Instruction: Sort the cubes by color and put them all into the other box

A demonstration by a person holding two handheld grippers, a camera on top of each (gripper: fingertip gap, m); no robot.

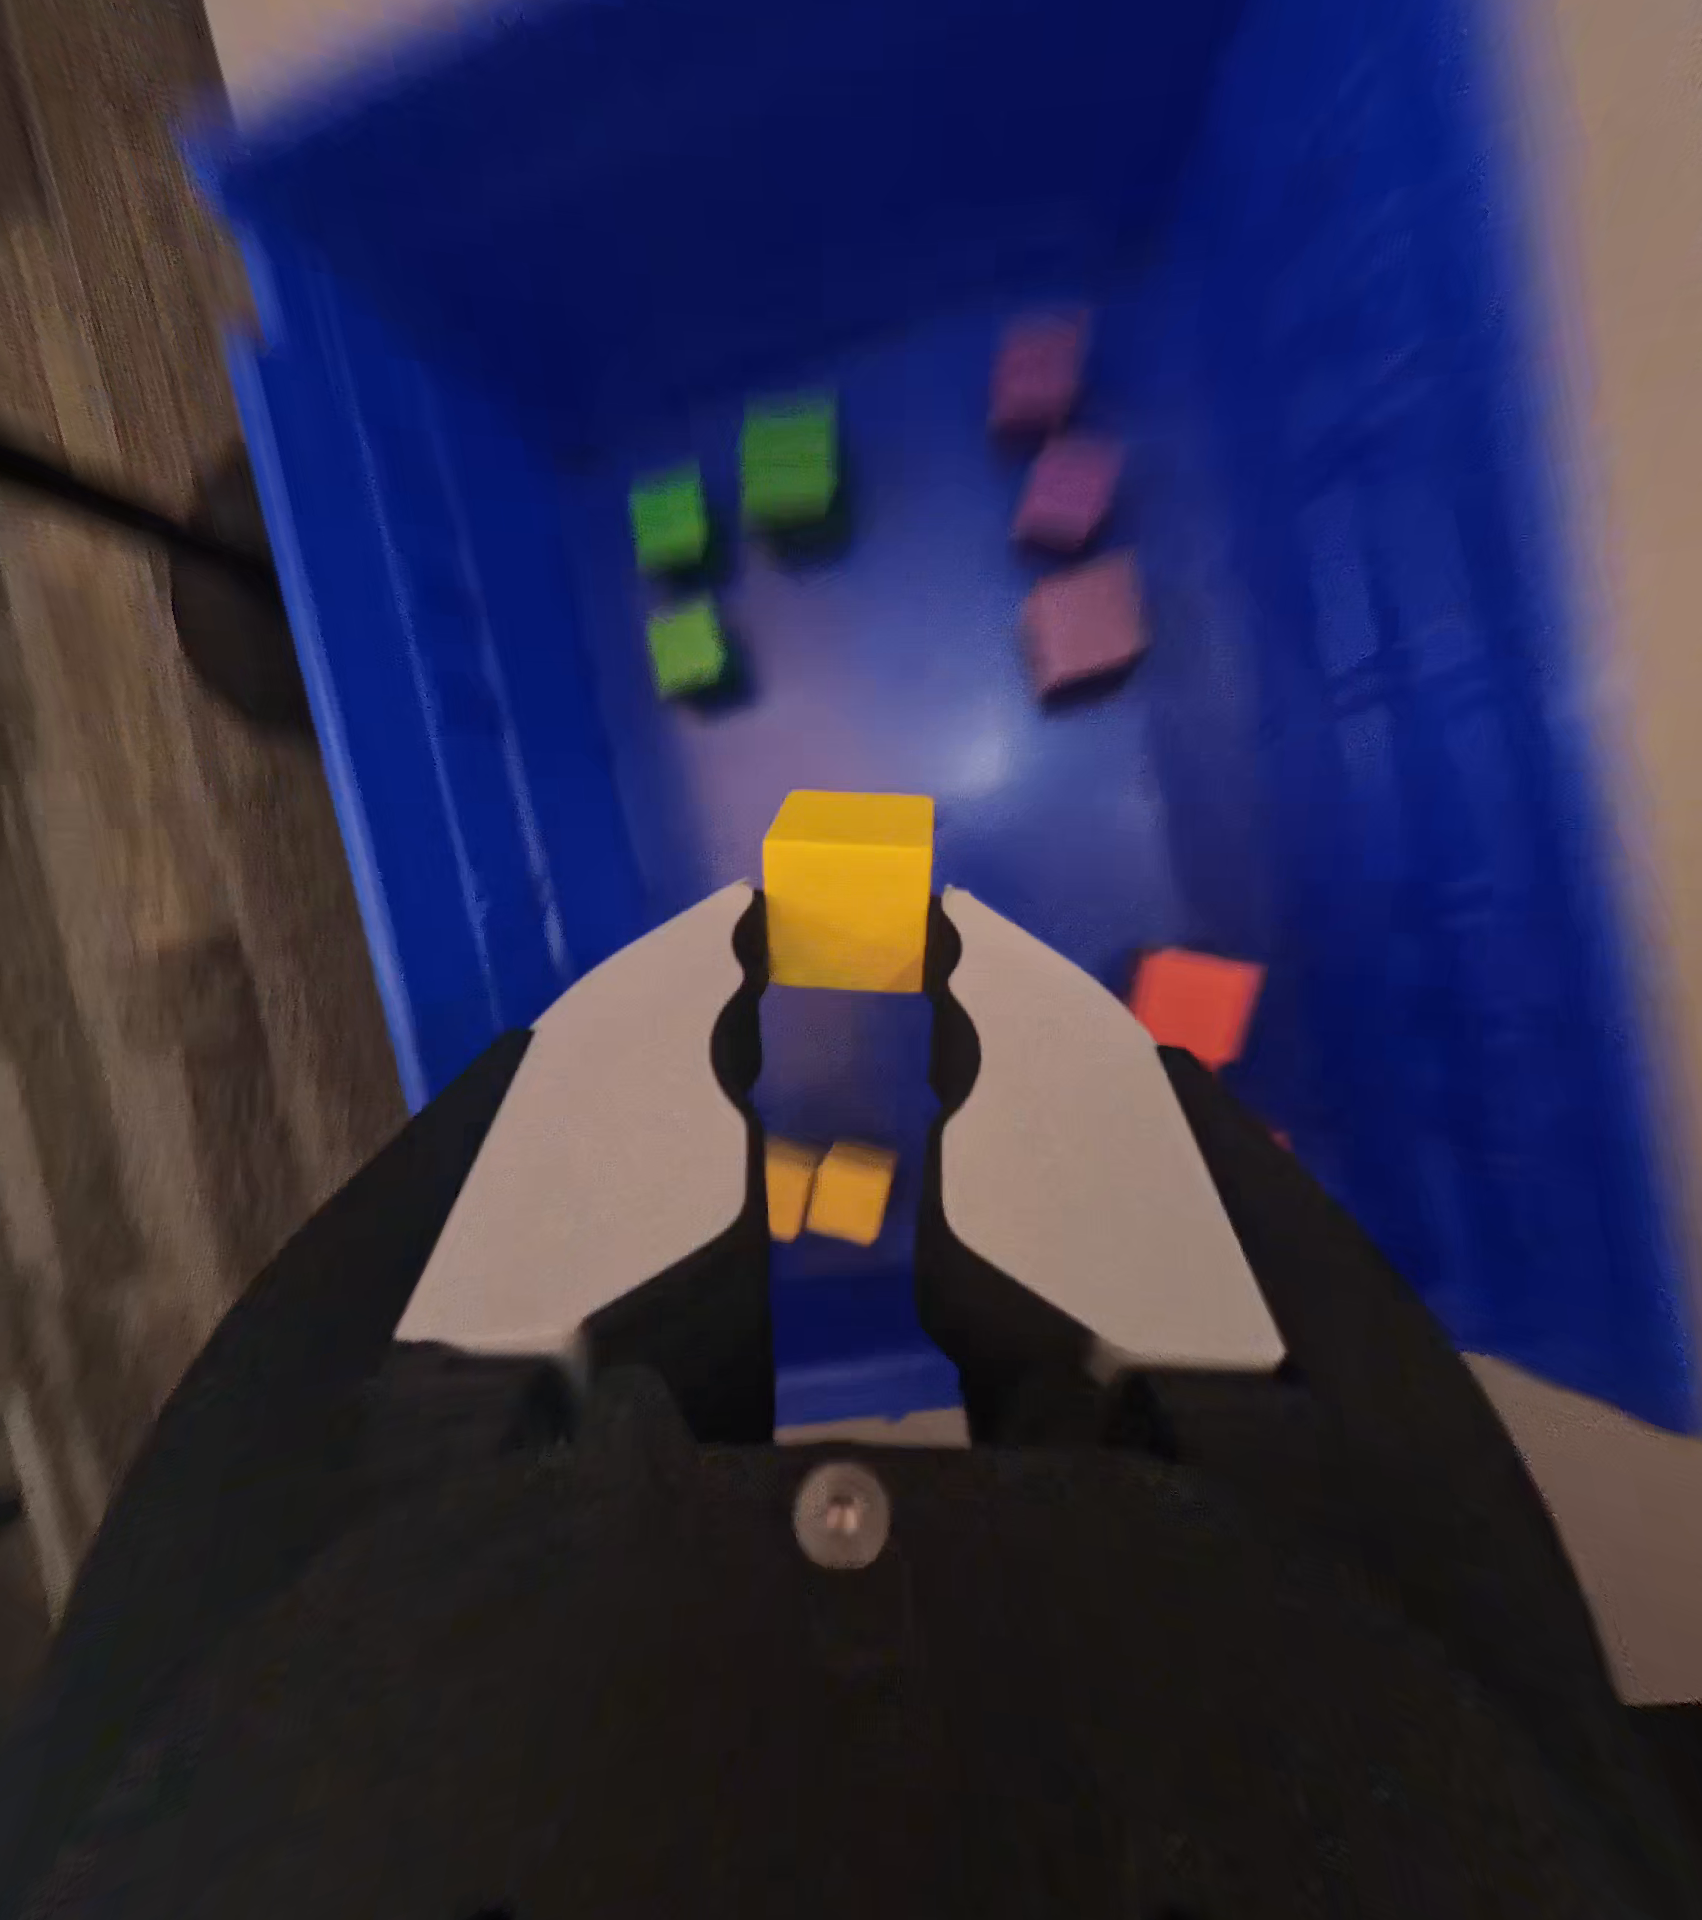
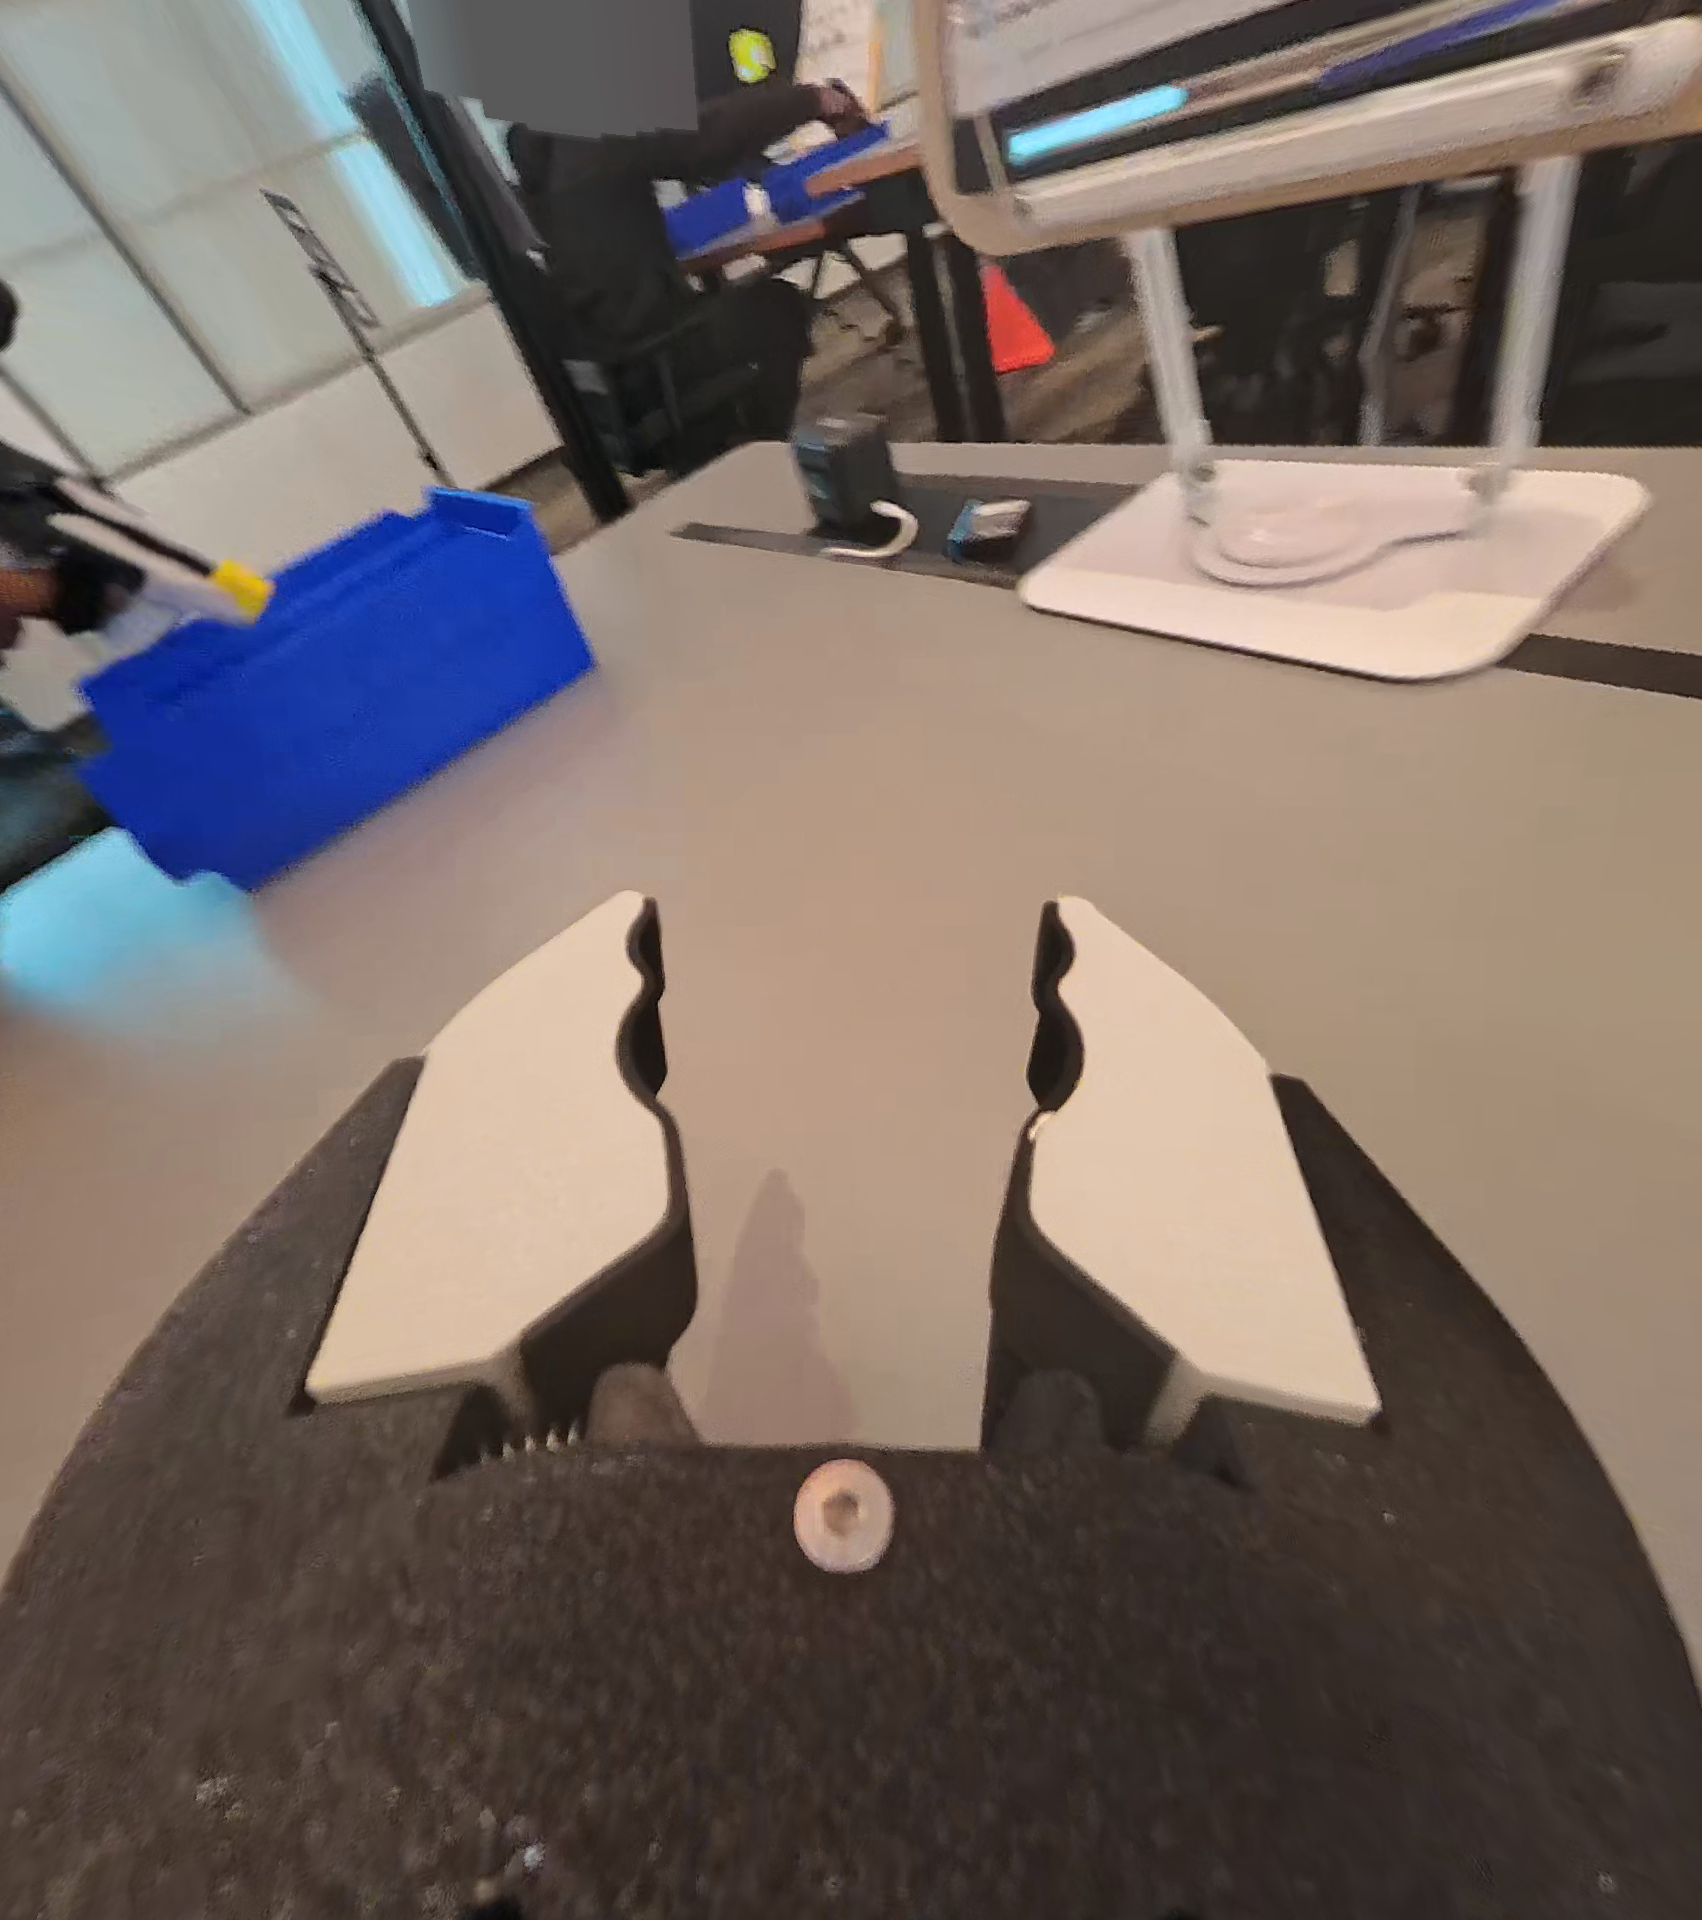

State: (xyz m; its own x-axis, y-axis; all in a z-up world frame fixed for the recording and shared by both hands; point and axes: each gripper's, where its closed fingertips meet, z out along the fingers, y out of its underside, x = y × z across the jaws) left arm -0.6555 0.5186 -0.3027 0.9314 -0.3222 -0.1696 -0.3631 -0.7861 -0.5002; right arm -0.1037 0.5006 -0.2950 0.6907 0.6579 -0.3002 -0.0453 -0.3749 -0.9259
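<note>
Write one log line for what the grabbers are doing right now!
left gripper: shut on yellow cube, above blue box | right gripper: open, empty, over table

Hand-held gripper, two units
Left hand-held gripper [image 1: 847, 894] and right hand-held gripper [image 2: 849, 914]: black grainy body, pale grey fingers [image 2: 514, 1143] with wavy black inner edges, one silver screw [image 2: 844, 1515].

left gripper [image 1: 847, 894] clamped tight, angled downward, right gripper [image 2: 852, 920] spread wide

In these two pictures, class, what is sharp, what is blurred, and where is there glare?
Left wrist view: yellow cube sharp in the left tongs, blue box smeared, glare spot on its floor. Right wrist view: right tongs sharp, background blurred.
</note>
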